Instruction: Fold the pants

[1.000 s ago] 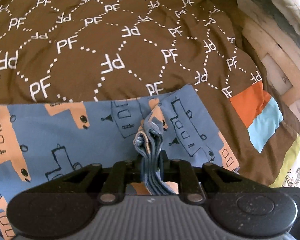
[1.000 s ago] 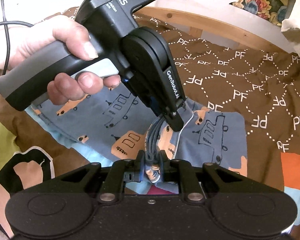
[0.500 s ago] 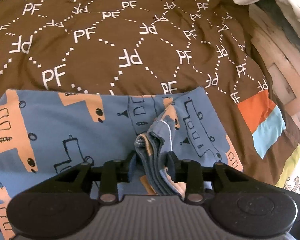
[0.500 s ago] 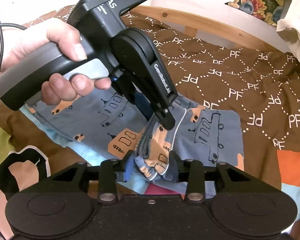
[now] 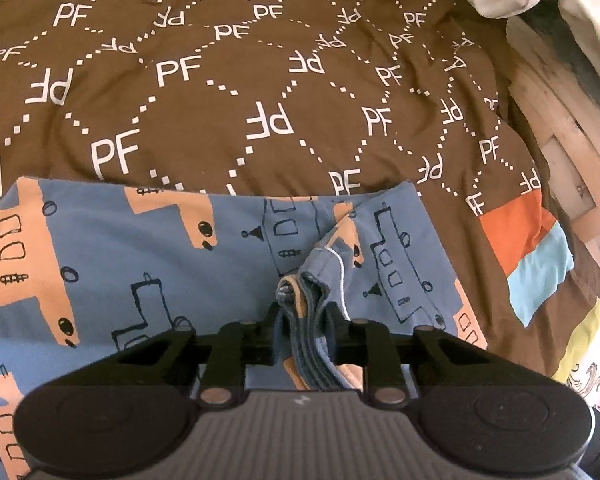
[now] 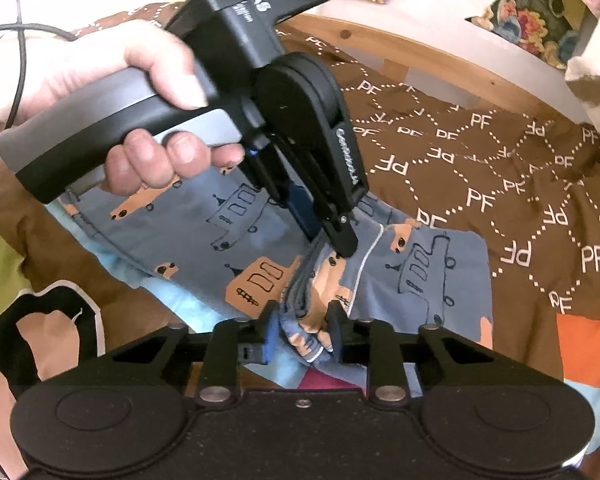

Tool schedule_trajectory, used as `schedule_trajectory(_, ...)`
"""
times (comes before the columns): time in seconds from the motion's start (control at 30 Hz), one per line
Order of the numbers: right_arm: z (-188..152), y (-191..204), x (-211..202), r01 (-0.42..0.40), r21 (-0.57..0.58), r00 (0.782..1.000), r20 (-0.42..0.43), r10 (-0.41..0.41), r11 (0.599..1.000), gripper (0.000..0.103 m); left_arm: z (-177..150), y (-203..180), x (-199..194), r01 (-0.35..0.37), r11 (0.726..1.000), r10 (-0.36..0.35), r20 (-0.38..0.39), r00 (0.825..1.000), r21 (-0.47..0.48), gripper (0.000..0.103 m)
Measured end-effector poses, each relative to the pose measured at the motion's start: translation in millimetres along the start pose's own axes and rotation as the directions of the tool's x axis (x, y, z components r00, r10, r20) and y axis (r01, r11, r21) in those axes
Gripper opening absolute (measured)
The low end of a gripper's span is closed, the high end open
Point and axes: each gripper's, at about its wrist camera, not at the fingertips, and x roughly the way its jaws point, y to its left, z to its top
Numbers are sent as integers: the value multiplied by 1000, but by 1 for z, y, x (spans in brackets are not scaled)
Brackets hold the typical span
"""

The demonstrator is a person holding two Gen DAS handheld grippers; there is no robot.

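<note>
On the brown quilt [image 5: 220, 112] with white "PF" lettering: blue pants [image 5: 100, 280] with orange vehicle prints, lying mostly flat and spreading off toward the left edge of the left wrist view. At mid-cloth, gathered into a raised ridge of several layers. Left gripper [image 5: 304, 320]: clamped on that ridge, fingers [image 5: 334, 316] pressing the stacked folds from both sides, cloth pulled up off the quilt toward the tips. Held by a bare hand [image 6: 100, 80] wrapped around the grey-and-black handle, seen from the right wrist view tilting down onto the pants. Right gripper [image 6: 302, 328]: set around the near end of the same ridge, a bunch with white piping between the tongs; cannot tell whether squeezing or only loosely around it. Beside the pants, orange patch [image 5: 516, 232] and light blue patch [image 5: 540, 276] sewn into the quilt. Beyond the quilt, wooden bed frame [image 6: 440, 52].
</note>
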Motion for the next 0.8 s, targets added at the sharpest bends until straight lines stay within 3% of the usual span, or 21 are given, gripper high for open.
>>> schedule_trajectory(0.1, 0, 2, 0, -1, -16, 1000, 1, 1, 1000, 17, -1, -1, -1, 3, 1000, -3, 5, 1000, -1, 17)
schedule_trajectory(0.4, 3, 0, -3, -19, 4, 1000, 22, 19, 1000, 16, 0, 4, -11, 35, 999, -35, 21, 999, 16, 14)
schedule_trajectory(0.8, 16, 17, 1, -111, -1, 993, 45, 111, 994, 16, -3, 30, -36, 25, 999, -26, 18, 999, 30, 14)
